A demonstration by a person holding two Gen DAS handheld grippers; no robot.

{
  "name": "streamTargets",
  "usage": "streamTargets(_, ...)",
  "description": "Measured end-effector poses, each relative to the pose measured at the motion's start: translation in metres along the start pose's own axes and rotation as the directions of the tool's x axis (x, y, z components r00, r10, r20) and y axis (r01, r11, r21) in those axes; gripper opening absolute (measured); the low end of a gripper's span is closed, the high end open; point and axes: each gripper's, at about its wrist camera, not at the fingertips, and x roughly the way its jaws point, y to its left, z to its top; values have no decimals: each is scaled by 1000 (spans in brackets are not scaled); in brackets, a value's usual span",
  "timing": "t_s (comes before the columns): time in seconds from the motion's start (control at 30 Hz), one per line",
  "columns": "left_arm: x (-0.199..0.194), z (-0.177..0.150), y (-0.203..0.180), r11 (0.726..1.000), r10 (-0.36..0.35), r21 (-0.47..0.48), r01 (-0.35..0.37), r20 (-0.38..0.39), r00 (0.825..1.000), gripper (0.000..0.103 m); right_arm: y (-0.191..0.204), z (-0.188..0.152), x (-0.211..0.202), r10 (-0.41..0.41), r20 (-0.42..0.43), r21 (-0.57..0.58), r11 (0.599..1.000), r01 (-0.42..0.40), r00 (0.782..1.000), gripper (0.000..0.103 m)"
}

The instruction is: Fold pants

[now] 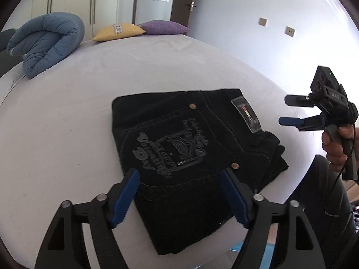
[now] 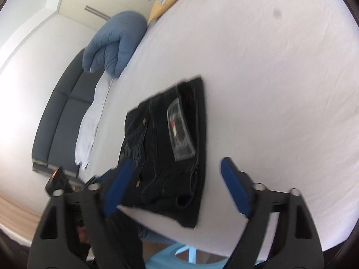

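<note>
The black pants (image 1: 190,148) lie folded into a compact rectangle on the white bed (image 1: 67,123), back pocket print and waistband label facing up. My left gripper (image 1: 179,179) is open and empty, hovering just above the pants' near edge. My right gripper (image 1: 282,111) is open and empty, held in the air to the right of the pants. In the right wrist view the pants (image 2: 166,148) lie below my open right gripper (image 2: 175,170), waistband label up. The view is motion-blurred.
A rolled blue duvet (image 1: 47,42) lies at the bed's far left. A yellow pillow (image 1: 119,31) and a purple pillow (image 1: 163,27) sit at the far end. A dark sofa (image 2: 58,116) stands beside the bed. A light blue stool (image 2: 175,257) is below the bed edge.
</note>
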Motion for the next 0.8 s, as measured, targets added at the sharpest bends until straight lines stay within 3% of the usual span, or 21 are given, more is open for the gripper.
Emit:
streamTargets(0.03,-1,4,12,999,6,-37,-6,4,1000,97,-1,6,2,0,-15,3,1000,0,1000,84)
streamTargets(0.1,4,11,40,989,-23,-143,22,-9,1000,97,-3,18,18,-19,-68,4,1000,20,998,84)
streamTargets(0.2,37,18,68,958,-129,-269,95,-110,986,97,-19,25,49,-51,-164,60,996,62,985,82)
streamTargets(0.3,65,21,72,951,-177,-288,114,-204,963,97,-26,38,70,5,-162,115,993,14,987,75)
streamTargets(0.4,83,27,68,948,-215,-282,147,-227,950,97,-21,41,92,27,-205,123,992,-2,978,65)
streamTargets(0.47,90,33,67,946,-226,-285,154,-240,944,96,-21,44,101,28,-198,131,991,-2,980,50)
streamTargets(0.53,94,39,62,951,-209,-278,135,-258,943,68,-21,46,113,30,-204,161,987,3,979,32)
streamTargets(0.67,95,47,56,957,-175,-272,100,-268,947,48,2,42,121,-49,-189,64,996,62,981,21)
streamTargets(0.73,88,50,52,959,-166,-266,97,-250,954,26,19,43,115,-103,-168,-22,995,100,980,16)
streamTargets(0.8,81,56,49,959,-159,-266,93,-236,959,21,40,46,106,-123,-140,-105,989,109,982,14)
